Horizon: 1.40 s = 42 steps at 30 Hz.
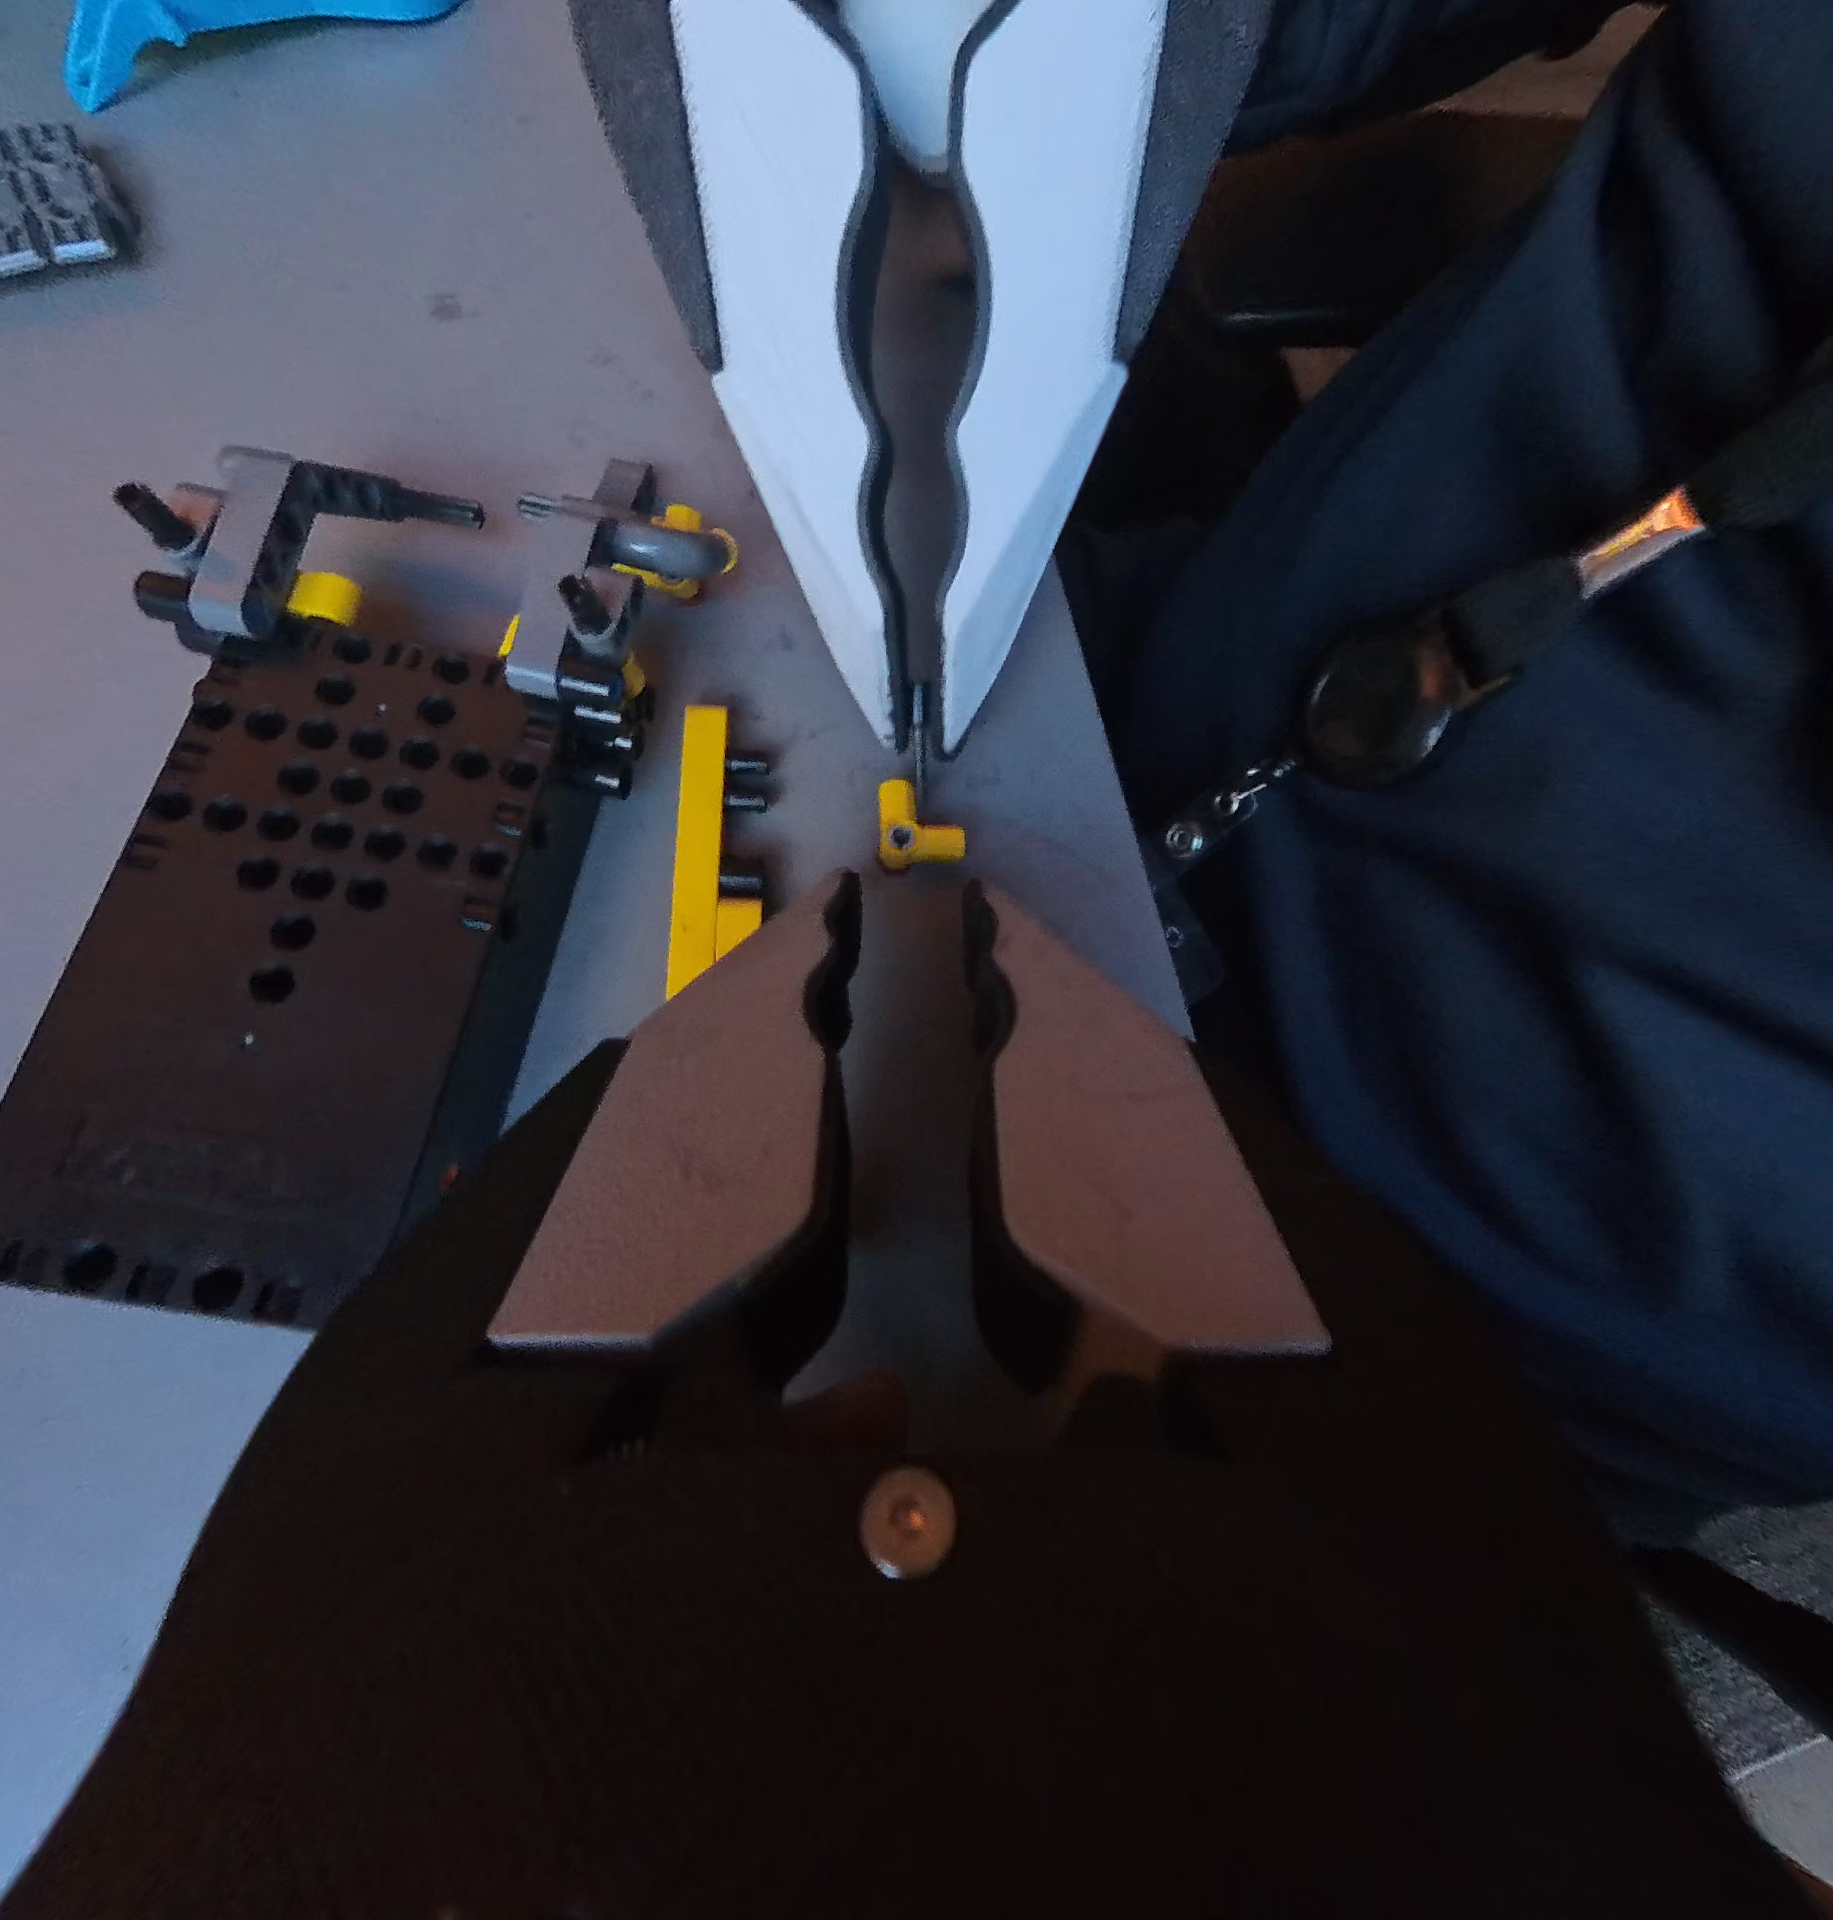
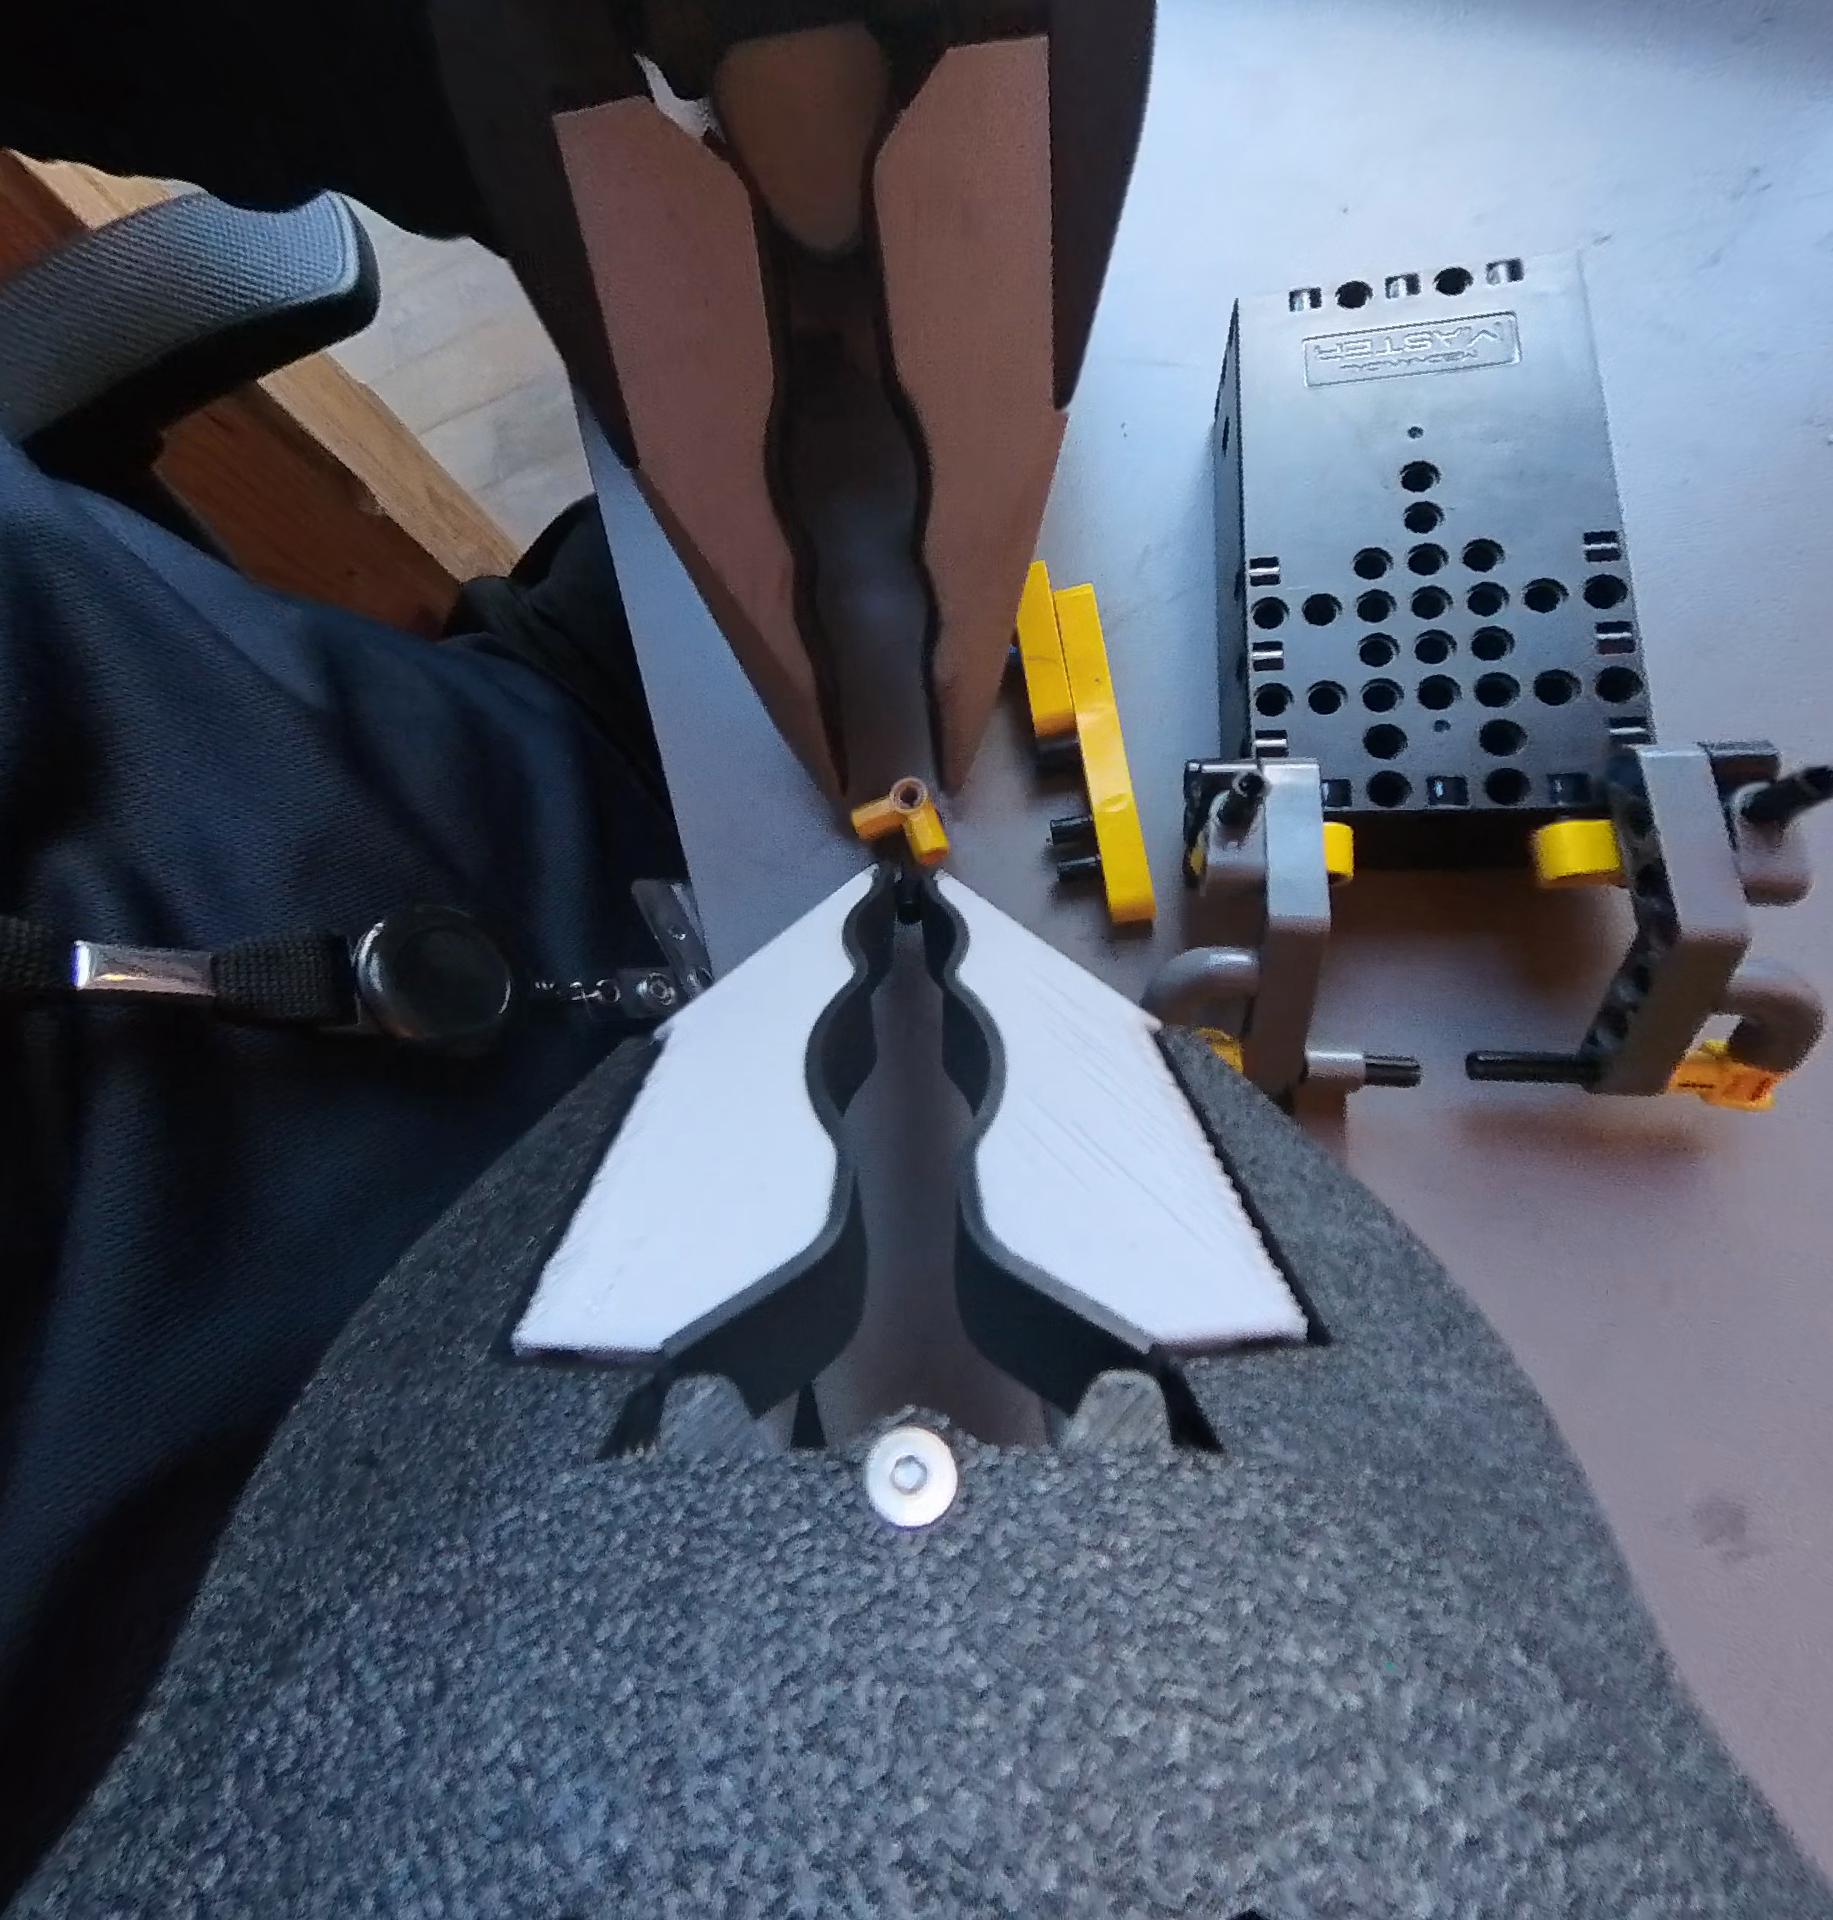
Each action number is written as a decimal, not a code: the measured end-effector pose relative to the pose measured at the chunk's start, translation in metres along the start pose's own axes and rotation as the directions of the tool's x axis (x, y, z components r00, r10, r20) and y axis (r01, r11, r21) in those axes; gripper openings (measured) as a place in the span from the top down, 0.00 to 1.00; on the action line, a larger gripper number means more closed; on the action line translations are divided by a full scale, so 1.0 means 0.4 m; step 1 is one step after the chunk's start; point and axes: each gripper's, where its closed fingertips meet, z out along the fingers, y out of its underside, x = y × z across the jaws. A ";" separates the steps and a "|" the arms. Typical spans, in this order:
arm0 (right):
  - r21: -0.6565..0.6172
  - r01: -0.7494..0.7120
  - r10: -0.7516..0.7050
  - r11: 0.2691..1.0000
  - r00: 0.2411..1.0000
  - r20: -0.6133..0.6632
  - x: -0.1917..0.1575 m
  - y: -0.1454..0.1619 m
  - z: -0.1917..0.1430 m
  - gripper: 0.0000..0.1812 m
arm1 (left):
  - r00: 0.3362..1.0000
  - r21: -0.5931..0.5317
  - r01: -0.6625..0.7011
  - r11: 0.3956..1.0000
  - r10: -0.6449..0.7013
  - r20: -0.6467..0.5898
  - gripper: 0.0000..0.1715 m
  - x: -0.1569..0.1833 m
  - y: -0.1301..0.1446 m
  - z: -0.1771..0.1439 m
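Nearby, at nine o'clock of the left gripper, lie a yellow beam with black pegs and a black perforated block carrying grey brackets. Between both tips sits a small yellow elbow connector, L-shaped, arms toward twelve and three. Left jaws stand narrowly apart, empty. The right gripper pinches a thin dark pin, long axis pointing at the connector

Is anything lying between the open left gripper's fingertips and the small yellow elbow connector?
Nothing visible: the left gripper faces the yellow elbow connector across bare table. The right gripper pinches a thin pin beyond it.
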 end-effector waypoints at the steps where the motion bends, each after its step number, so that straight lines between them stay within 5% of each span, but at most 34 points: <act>1: -0.007 0.003 -0.003 1.000 1.000 -0.004 0.002 0.001 0.003 0.98 | 1.000 -0.002 -0.005 1.000 0.005 -0.002 0.90 0.000 -0.002 0.004; 8: -0.016 -0.003 0.003 1.000 1.000 0.000 0.007 0.009 -0.013 0.98 | 1.000 -0.012 0.003 1.000 -0.003 -0.019 0.96 0.002 -0.014 0.023; 16: -0.008 0.004 -0.004 1.000 1.000 0.004 0.002 -0.004 -0.023 0.99 | 0.995 0.017 0.091 0.996 -0.090 -0.045 0.88 -0.002 -0.030 0.027; 42: -0.003 -0.009 0.009 1.000 1.000 0.028 -0.003 0.003 -0.011 0.98 | 0.998 -0.015 0.058 0.998 -0.058 -0.037 0.96 -0.001 -0.027 0.043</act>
